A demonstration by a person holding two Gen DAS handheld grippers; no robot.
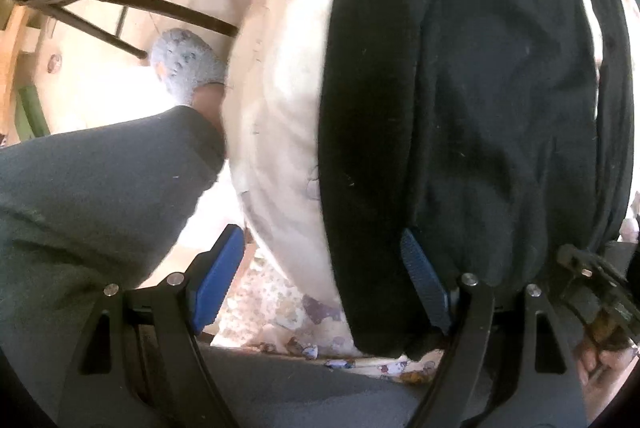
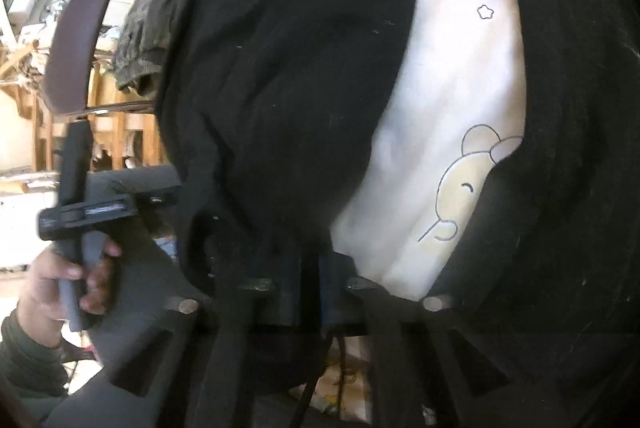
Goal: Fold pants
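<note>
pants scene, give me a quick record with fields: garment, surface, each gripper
garment: black pants, lying rumpled
surface: white sheet with a bear print
left gripper: open, blue pads apart; the right pad lies against the pants edge, the left pad is clear of it
right gripper: shut on black pants fabric
also seen: person's hand holding the left gripper's handle

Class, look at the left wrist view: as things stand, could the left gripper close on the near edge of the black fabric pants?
Probably yes. The left gripper is open, and the black fabric pants drape on the white cartoon-print sheet, their edge already against one blue finger pad. Nothing lies between the pads except sheet and cloth.
</note>
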